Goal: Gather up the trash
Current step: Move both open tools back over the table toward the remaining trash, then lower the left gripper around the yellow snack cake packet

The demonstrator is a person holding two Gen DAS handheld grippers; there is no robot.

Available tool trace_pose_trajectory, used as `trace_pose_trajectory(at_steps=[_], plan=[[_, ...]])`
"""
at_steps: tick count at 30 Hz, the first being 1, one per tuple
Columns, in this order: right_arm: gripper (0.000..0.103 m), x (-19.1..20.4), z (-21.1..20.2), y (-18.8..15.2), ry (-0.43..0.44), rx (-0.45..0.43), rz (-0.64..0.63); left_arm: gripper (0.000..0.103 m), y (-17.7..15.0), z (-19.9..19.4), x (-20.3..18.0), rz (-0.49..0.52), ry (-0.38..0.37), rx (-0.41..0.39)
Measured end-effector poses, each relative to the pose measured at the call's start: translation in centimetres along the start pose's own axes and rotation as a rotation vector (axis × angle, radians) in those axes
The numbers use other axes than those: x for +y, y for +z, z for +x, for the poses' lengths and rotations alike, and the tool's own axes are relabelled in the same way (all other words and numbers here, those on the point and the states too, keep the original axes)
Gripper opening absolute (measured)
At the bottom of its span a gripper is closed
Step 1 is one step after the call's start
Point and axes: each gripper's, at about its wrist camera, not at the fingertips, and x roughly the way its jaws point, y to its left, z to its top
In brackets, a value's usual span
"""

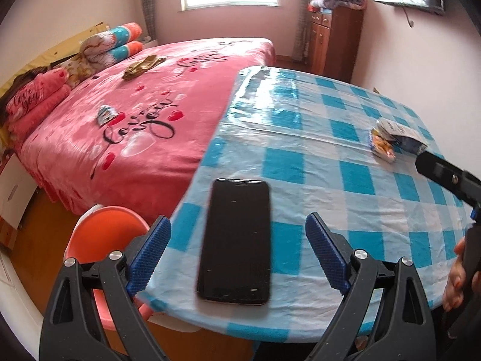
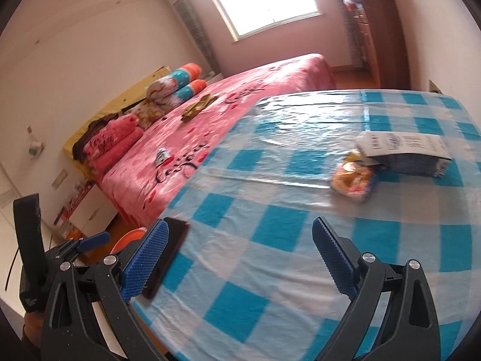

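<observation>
Both grippers, left (image 1: 237, 252) and right (image 2: 240, 255), hung over the table (image 2: 270, 270) with jaws spread and empty. Looked like the approach stage; the snack wrapper (image 2: 351, 180) and carton (image 2: 402, 153) lay farther across, so the next move probably needed a reach past the phone (image 1: 236, 240).

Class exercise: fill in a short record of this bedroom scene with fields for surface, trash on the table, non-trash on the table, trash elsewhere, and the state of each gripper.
surface: table under a blue and white checked cloth, beside a pink bed
trash on table: crumpled snack wrapper touching an opened carton lying on its side
non-trash on table: black phone, face up near the table's edge
trash elsewhere: small wrapper on the bed
left gripper: open, holding nothing, phone in view between its fingers
right gripper: open, holding nothing
</observation>
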Motion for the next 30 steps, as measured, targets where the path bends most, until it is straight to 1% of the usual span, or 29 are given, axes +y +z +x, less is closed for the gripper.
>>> trace_pose_trajectory(at_steps=[4,8,13,15,19,23,26,28,30], plan=[[0.095,-3.0,-0.9,0.2,-0.038,-0.025,0.050,0.091,0.4,0.6,-2.3,0.043,-0.016,0.008],[0.095,-6.7,-1.9,0.2,-0.103,-0.058,0.115,0.091,0.9,1.4,-4.6,0.076,-0.039,0.014],[0.095,-11.6,-2.6,0.4,-0.166,-0.072,0.230,0.091,2.1,2.5,-8.1,0.132,-0.082,0.014],[0.095,-13.1,-2.8,0.3,-0.188,-0.081,0.254,0.091,2.6,3.0,-9.6,0.153,-0.105,0.013],[0.095,-15.1,-3.6,0.4,-0.253,-0.104,0.269,0.091,3.6,4.1,-13.1,0.199,-0.152,0.010],[0.095,-16.8,-3.9,0.4,-0.251,-0.107,0.301,0.091,5.0,5.3,-16.0,0.247,-0.183,-0.001],[0.095,-18.0,-4.2,0.3,-0.255,-0.107,0.330,0.091,7.0,6.1,-18.3,0.279,-0.244,-0.015],[0.095,-18.6,-4.5,0.1,-0.271,-0.112,0.348,0.091,8.2,6.7,-19.6,0.305,-0.258,-0.024],[0.095,-19.3,-4.8,0.0,-0.290,-0.120,0.363,0.091,9.8,7.6,-21.1,0.319,-0.256,-0.032]])
